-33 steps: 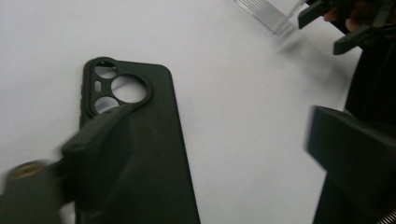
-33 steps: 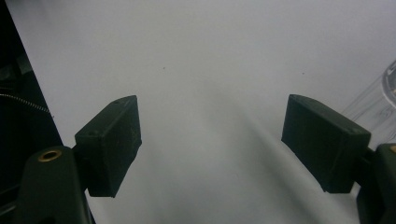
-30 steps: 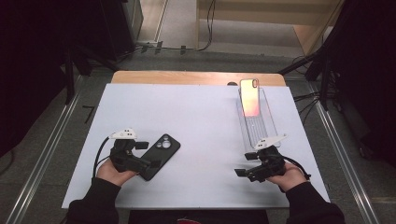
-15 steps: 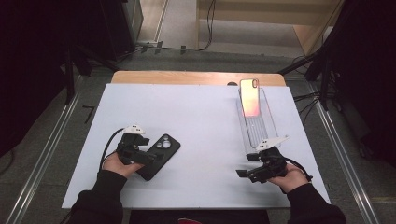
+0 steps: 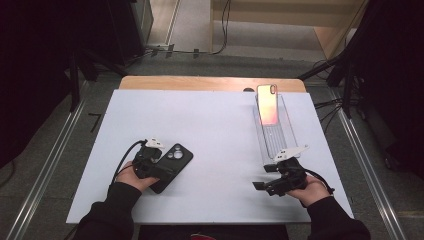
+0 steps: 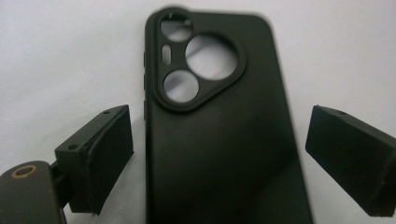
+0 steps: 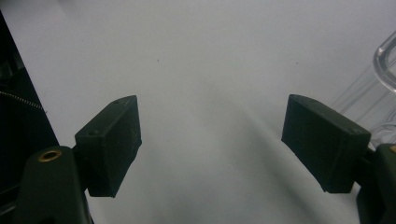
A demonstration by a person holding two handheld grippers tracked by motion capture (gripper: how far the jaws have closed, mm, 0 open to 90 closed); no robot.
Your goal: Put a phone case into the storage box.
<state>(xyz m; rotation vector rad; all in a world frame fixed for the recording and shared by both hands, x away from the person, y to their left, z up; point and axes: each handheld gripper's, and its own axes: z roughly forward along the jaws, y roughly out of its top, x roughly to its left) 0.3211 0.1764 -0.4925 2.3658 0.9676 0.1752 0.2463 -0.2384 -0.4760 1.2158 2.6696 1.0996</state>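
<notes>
A black phone case (image 5: 174,161) lies back up on the white table, its camera cut-outs at the far end. My left gripper (image 5: 159,168) sits low over its near end. In the left gripper view the case (image 6: 219,154) lies between the jaws of the left gripper (image 6: 219,116), with a gap on each side. The jaws have just been closing and the pads do not touch the case. My right gripper (image 5: 262,177) rests at the front right, open, with bare table between its pads (image 7: 116,140).
A pink-orange phone (image 5: 267,105) leans upright at the far end of a clear plastic stand (image 5: 277,137), just beyond my right gripper; the stand's edge (image 7: 383,70) appears at the right. A white sheet (image 5: 210,120) covers the table, with floor rails along both sides.
My left hand has moved right and down, bringing its jaws around the near end of the black case. The right hand has stayed put.
</notes>
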